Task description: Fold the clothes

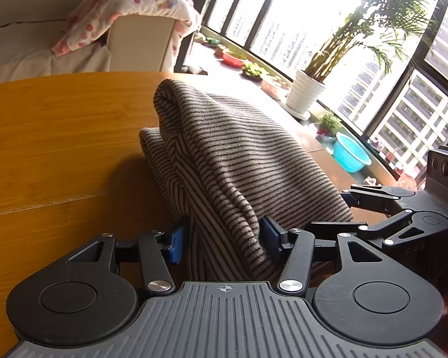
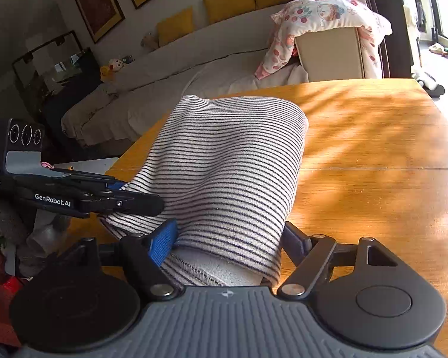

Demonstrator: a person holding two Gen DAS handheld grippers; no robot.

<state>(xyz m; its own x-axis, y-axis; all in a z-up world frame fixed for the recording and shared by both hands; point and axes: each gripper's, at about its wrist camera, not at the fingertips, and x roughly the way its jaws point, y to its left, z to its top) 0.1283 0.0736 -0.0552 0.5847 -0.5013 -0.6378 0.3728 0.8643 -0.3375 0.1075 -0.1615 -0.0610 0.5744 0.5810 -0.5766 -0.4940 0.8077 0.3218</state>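
We judge the striped garment point(image 1: 239, 161) to be light, soft knit cloth with no stiffness of its own: it drapes in a rounded hump and sags between its supports. The surface looks matte and fuzzy, so slip is unlikely, and it is not fragile. We would take hold at a hem or folded edge, where the layers bunch into a thicker, firmer bite.

The garment lies on the wooden tabletop point(image 1: 59, 137), near end raised off it, in the centre of both frames. The left gripper point(image 1: 224, 238) has its blue-padded fingers point(image 1: 176, 243) closed on a bunched fold at lower centre of the left wrist view. The right gripper point(image 2: 227, 238) has its fingers point(image 2: 164, 241) closed on the near edge at lower centre of the right wrist view.

View differences:
- The right wrist view shows a stitched hem and a plain pale inner face at the bottom edge of the cloth; the left wrist view shows neither.
- The right wrist view shows the left gripper from the side, at middle left, pinching the cloth edge.
- The left wrist view shows the deep crease running down the hump, and a second layer lying flat on the tabletop at centre left
- The left wrist view shows the right gripper only in part, at right edge; its fingers are hidden by the cloth
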